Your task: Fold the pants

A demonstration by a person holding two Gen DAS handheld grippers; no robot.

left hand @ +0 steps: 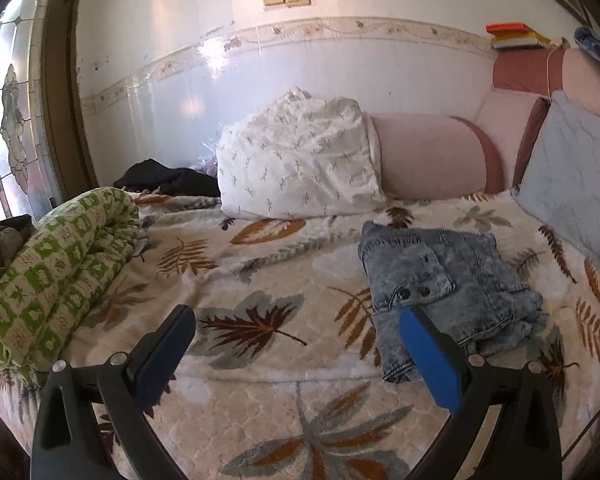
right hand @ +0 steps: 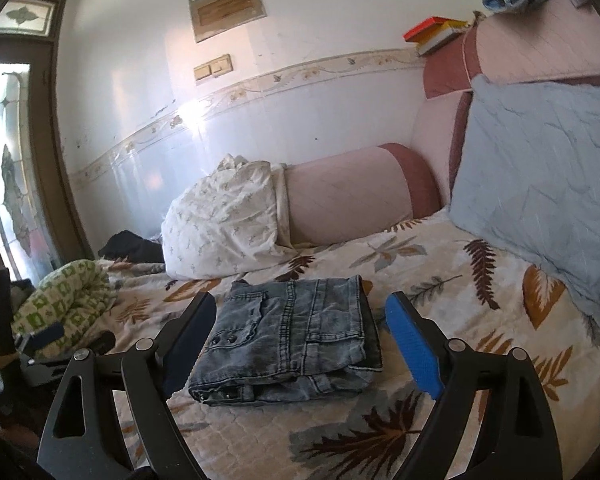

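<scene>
Folded denim pants (right hand: 296, 340) flat on leaf-print bed (right hand: 439, 380) mid-area, left hand-held gripper (left hand: 296, 344) fingers wide apart, holding nothing, right hand-held gripper (right hand: 300, 344) likewise spread, empty, above pants, blue pillow (right hand: 539, 176) at headboard edge, white bundle (left hand: 300, 160) by wall edge.

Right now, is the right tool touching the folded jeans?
Apart. In the right wrist view the right tool stands open, and bed cover shows between each finger and the folded jeans.

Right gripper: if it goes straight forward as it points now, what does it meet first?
Most likely the folded jeans, lying straight ahead between the fingers of the open right gripper; depth is unclear.
</scene>
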